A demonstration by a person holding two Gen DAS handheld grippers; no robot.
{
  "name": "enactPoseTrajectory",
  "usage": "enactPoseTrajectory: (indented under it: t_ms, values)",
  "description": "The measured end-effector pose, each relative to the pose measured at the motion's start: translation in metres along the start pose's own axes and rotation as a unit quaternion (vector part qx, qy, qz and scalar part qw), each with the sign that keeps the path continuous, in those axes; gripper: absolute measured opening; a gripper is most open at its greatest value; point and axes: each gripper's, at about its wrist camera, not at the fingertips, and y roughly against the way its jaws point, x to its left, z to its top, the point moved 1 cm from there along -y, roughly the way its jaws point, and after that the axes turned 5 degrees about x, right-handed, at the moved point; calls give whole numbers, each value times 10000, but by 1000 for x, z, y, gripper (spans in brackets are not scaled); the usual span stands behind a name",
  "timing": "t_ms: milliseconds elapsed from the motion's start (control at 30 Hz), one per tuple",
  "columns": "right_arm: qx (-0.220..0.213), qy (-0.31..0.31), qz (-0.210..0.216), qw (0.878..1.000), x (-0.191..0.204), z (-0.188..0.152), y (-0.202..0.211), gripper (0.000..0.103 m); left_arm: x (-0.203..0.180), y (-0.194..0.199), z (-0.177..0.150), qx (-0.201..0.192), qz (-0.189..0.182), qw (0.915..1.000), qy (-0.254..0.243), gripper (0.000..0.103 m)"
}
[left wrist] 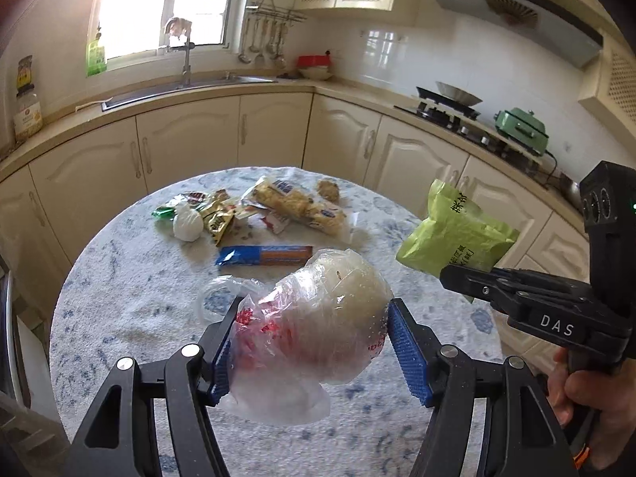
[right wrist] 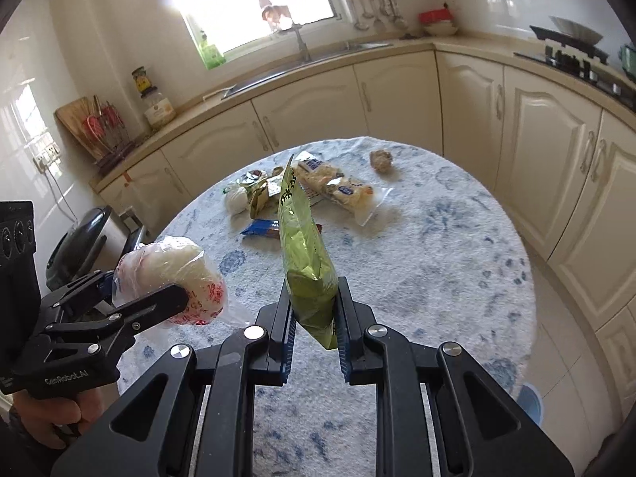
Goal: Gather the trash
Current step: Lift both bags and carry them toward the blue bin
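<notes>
You are mid-carry: above the counter, your left gripper is clamped on a plastic-wrapped bundle, and your right gripper pinches a green packet. Next, both loads need a bin; loose wrappers remain.

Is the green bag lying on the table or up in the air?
Up in the air. The right gripper pinches the green bag above the table.
</notes>
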Motion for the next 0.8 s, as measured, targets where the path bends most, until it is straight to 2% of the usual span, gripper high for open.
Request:
enactPoseTrajectory:
  t_ms: [233,500,800]
  values:
    - [-389,-267,-378,9982,-38,-13,55,18,-52,8,1,-188,-245,9985,-459,63]
    - [-785,-750,-851,9904,-87,-38,113,18,-119,3,14,-283,-783,9910,-1046,63]
    - [-888,-1656,-1507,9706,-172,-83,160,18,-216,-45,14,180,-1424,9754,-1676,63]
